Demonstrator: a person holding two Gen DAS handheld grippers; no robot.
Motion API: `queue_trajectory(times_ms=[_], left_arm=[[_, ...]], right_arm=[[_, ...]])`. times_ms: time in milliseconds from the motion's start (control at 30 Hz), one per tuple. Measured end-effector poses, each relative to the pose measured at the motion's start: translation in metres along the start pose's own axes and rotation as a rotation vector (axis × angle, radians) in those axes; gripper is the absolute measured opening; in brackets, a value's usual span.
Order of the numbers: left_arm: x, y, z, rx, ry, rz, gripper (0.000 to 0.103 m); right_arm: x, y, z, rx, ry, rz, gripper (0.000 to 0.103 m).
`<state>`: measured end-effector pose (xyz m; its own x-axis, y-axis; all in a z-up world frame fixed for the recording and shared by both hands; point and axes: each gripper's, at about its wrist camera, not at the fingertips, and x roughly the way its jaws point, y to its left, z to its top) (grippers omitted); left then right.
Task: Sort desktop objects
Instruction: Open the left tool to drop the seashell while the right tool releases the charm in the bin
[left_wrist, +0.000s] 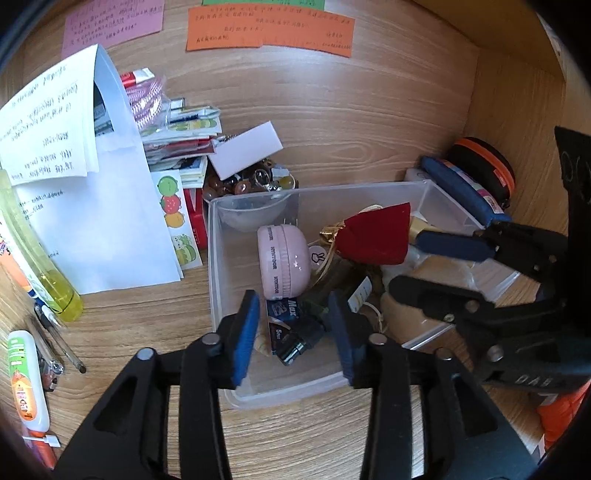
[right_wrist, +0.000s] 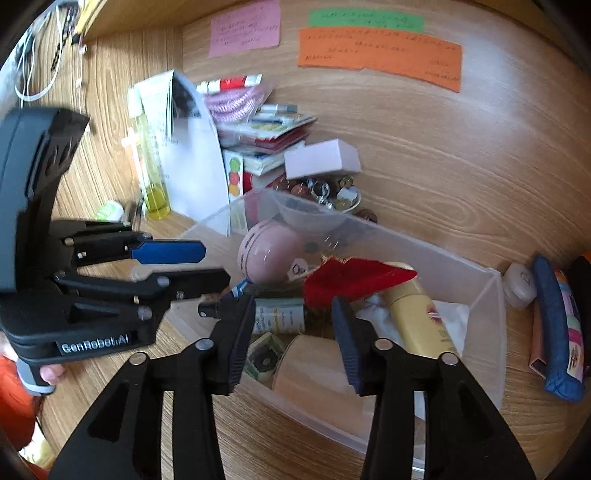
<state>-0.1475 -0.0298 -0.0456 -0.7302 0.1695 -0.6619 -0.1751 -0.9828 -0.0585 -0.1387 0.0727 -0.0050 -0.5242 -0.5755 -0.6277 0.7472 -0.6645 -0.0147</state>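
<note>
We hold both the left gripper (left_wrist: 293, 328) and the right gripper (right_wrist: 293, 336) over the clear bin (left_wrist: 218, 266) on the table, jaws wide and empty, since loose items like the pink case (left_wrist: 282, 262) already sit gathered inside.

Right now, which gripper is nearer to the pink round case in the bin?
Left. The left gripper hangs open just before the pink round case; the right gripper is open farther along the clear bin.

one clear bin (left_wrist: 255, 391), one red pouch (left_wrist: 380, 236), three notes (right_wrist: 380, 51)

cluttered home desk (left_wrist: 332, 118), sticky notes (left_wrist: 269, 29)
</note>
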Motion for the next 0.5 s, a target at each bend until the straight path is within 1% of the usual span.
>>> queue_trajectory(times_ms=[67,133,200,267,300,333,367,433,500], left_arm=[[-0.001,-0.001,0.0,0.004,-0.003,0.009,0.048],[-0.002,-0.002,0.001,0.003,-0.002,0.019,0.05],[-0.006,-0.004,0.002,0.005,-0.008,0.026,0.055],[-0.011,-0.006,0.002,0.01,-0.02,0.041,0.063],[-0.014,-0.008,0.002,0.017,-0.025,0.051,0.066],[-0.016,-0.011,0.002,0.025,-0.031,0.065,0.071],[-0.019,-0.012,0.002,0.031,-0.035,0.079,0.074],[-0.023,-0.017,0.002,0.044,-0.039,0.097,0.074],[-0.029,-0.02,0.001,0.045,-0.037,0.101,0.078]], right_arm=[[-0.005,-0.003,0.001,0.013,-0.018,-0.008,0.049],[-0.009,-0.007,0.003,0.031,-0.029,-0.016,0.054],[-0.011,-0.009,0.004,0.04,-0.032,-0.024,0.056],[-0.013,-0.012,0.004,0.054,-0.03,-0.028,0.061],[-0.014,-0.013,0.005,0.061,-0.028,-0.03,0.066],[-0.016,-0.014,0.005,0.067,-0.028,-0.034,0.072],[-0.017,-0.015,0.005,0.068,-0.027,-0.041,0.074],[-0.022,-0.014,0.005,0.066,-0.026,-0.062,0.082],[-0.03,-0.016,0.004,0.075,-0.036,-0.071,0.084]])
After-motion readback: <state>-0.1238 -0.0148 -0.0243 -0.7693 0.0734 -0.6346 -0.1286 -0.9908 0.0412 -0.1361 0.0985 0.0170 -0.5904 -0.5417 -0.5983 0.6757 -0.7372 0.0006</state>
